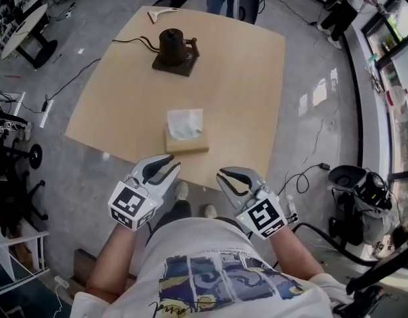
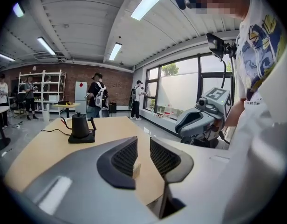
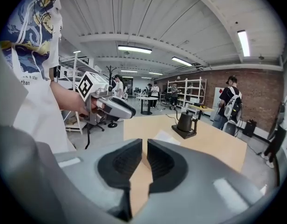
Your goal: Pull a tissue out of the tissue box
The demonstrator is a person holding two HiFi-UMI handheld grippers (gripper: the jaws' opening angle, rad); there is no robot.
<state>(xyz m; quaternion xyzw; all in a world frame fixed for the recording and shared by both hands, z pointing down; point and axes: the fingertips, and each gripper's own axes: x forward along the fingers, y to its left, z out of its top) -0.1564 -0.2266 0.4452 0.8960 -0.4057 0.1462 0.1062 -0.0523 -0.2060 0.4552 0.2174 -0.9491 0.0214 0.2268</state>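
Note:
A tan tissue box (image 1: 187, 142) sits near the table's front edge, with a white tissue (image 1: 185, 122) standing out of its top. Both grippers hover just short of that edge, apart from the box. My left gripper (image 1: 173, 163) is to the box's lower left, open with nothing between its fingers; in its own view a sliver of the box (image 2: 136, 170) shows through the gap of the left gripper (image 2: 143, 146). My right gripper (image 1: 225, 175) is to the lower right; in its own view the right gripper (image 3: 145, 146) has its jaws nearly together, empty, with the tissue (image 3: 165, 136) beyond.
A black kettle (image 1: 173, 47) stands on its base at the far side of the wooden table (image 1: 244, 78), with a cord trailing left. People (image 2: 97, 97) stand in the room behind. Chairs and cables lie on the floor around the table.

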